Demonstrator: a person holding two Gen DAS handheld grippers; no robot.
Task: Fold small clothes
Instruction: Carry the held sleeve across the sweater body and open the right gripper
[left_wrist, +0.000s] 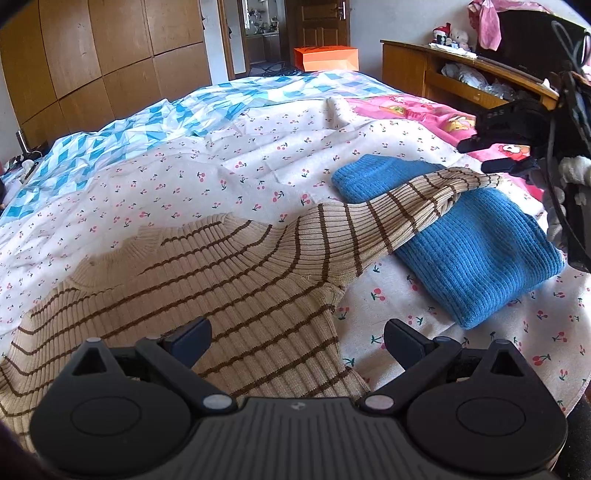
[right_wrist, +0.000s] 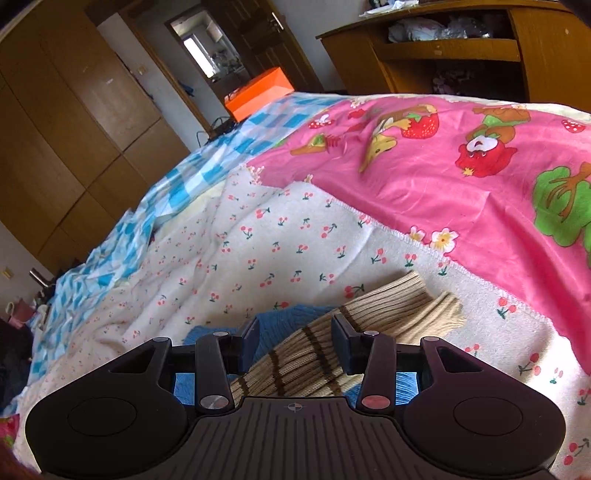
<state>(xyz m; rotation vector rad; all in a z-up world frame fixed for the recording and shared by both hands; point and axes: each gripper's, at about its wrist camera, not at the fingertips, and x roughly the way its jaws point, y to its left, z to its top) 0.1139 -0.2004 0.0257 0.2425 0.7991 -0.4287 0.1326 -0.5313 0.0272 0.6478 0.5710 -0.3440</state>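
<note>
A beige sweater with brown stripes (left_wrist: 207, 273) lies spread on the cherry-print cloth (left_wrist: 192, 173). One sleeve (left_wrist: 399, 206) stretches right, over a folded blue knit garment (left_wrist: 480, 254). My left gripper (left_wrist: 295, 338) is open, just above the sweater's side edge near the hem. My right gripper (right_wrist: 295, 328) is open, its fingers on either side of the striped sleeve (right_wrist: 306, 354) near the cuff (right_wrist: 417, 302), above the blue knit (right_wrist: 280, 314). The right gripper also shows at the right edge of the left wrist view (left_wrist: 495, 151).
The bed carries a blue checked sheet (left_wrist: 155, 110) and a pink cartoon-print blanket (right_wrist: 443, 166). A wooden wardrobe (left_wrist: 92, 55) stands at left, a wooden desk with clutter (left_wrist: 443, 70) at right. An orange box (left_wrist: 327, 59) sits beyond the bed.
</note>
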